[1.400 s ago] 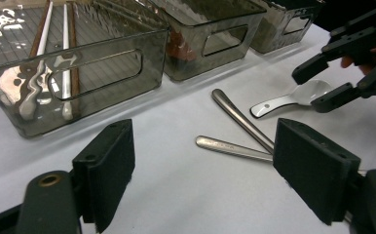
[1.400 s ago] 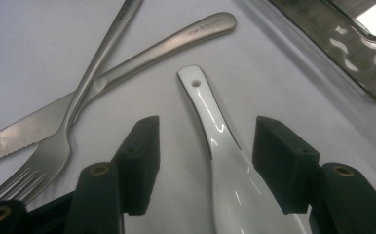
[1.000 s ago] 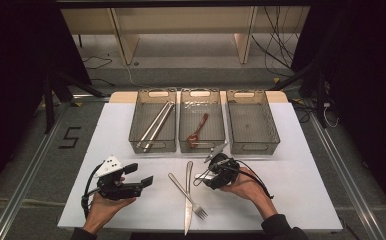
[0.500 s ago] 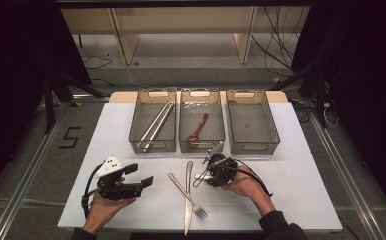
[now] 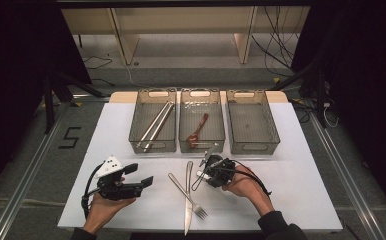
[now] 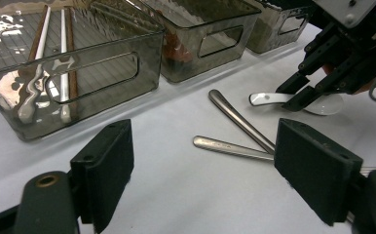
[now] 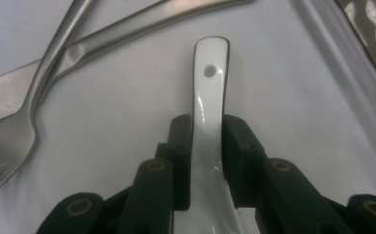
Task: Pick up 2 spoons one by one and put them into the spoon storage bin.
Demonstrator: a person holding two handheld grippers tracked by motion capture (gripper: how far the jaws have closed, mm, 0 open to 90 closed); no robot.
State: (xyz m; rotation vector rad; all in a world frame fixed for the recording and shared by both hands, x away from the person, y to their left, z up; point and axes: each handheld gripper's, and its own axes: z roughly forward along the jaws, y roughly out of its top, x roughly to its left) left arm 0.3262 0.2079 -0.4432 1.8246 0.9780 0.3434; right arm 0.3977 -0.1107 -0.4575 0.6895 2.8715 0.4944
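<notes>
The white spoon (image 7: pixel 208 105) lies on the white table (image 5: pixel 301 165) in front of the middle bin (image 5: pixel 202 127), just right of the crossed fork (image 5: pixel 187 195) and knife (image 5: pixel 188 197); going left to right, the left gripper (image 5: pixel 140 181) hovers off to the left with its jaws wide and nothing between them; the right gripper (image 7: pixel 207 141) has just been closing its jaws, and they now stand narrow on either side of the spoon's handle, seemingly pressing it. The risks, as I judge them: the handle is glossy and curved, so the spoon could swivel or slip out when lifted, its heavy bowl dragging it down; a drop could land it on the fork and knife close by; carried too low, the bowl could catch the bin's front wall; it also belongs with the brown spoon (image 5: pixel 196 131) in the middle bin, not with the chopsticks (image 5: pixel 153 126) in the left bin (image 5: pixel 153 127) or in the empty right bin (image 5: pixel 252 127).
</notes>
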